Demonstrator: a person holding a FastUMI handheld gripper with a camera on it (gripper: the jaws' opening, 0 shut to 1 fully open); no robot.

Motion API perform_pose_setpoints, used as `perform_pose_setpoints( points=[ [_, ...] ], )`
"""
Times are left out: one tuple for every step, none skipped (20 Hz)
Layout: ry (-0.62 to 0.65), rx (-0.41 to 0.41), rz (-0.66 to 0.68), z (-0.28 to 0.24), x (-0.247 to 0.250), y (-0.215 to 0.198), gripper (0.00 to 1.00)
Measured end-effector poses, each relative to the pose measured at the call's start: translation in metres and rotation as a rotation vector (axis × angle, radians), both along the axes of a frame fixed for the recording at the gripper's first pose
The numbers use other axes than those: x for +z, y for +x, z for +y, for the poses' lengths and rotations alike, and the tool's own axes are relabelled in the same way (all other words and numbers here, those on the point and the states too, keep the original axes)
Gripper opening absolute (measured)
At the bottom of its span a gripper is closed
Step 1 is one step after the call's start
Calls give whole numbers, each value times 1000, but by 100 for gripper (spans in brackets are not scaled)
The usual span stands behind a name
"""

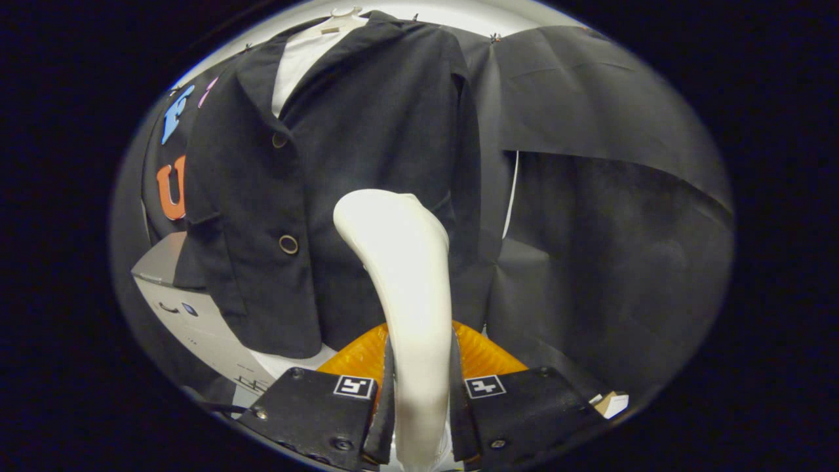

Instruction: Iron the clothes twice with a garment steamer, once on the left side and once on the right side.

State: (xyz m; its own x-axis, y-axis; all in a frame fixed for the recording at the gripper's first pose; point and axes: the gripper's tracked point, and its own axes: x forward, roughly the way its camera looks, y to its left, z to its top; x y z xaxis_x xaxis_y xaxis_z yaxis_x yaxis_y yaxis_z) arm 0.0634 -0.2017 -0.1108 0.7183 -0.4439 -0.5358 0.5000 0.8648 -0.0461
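A black jacket [354, 170] with two round buttons hangs on a pale hanger [345, 12] over a white shirt [298, 59], straight ahead of me. My gripper [419, 400] is shut on the white garment steamer [403, 275], both fingers pressing on its handle. The steamer's curved head rises between the fingers and stands against the jacket's right half, a little below mid-height. Where the head meets the cloth is hidden behind it.
An orange ribbed object [485, 354] lies just behind the fingers, under the steamer. A grey-white box [190, 308] stands below the jacket's left hem. Black cloth [603, 216] hangs to the right of the jacket. A small pale block [613, 403] sits beside the right finger.
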Motion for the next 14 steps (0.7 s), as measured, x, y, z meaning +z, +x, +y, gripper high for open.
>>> perform_pose_setpoints(
  points=[
    [1,2,6,1,-5,-2,37],
    [7,-2,12,2,-10,-5,37],
    [12,-2,24,2,-16,-5,37],
    [14,-8,33,3,-24,-6,37],
    [14,-16,40,2,-30,-8,37],
    [17,-22,50,2,-39,-9,37],
    [23,-28,67,2,-48,-11,37],
    [34,-36,80,3,-55,-14,37],
    [43,-44,98,2,-64,-16,37],
    [56,-50,120,3,-73,-20,37],
    [71,-53,134,5,-78,-21,37],
    [79,-54,148,6,-84,-23,37],
    [78,-53,153,6,-86,-24,37],
    [73,-48,160,6,-88,-26,37]
  ],
)
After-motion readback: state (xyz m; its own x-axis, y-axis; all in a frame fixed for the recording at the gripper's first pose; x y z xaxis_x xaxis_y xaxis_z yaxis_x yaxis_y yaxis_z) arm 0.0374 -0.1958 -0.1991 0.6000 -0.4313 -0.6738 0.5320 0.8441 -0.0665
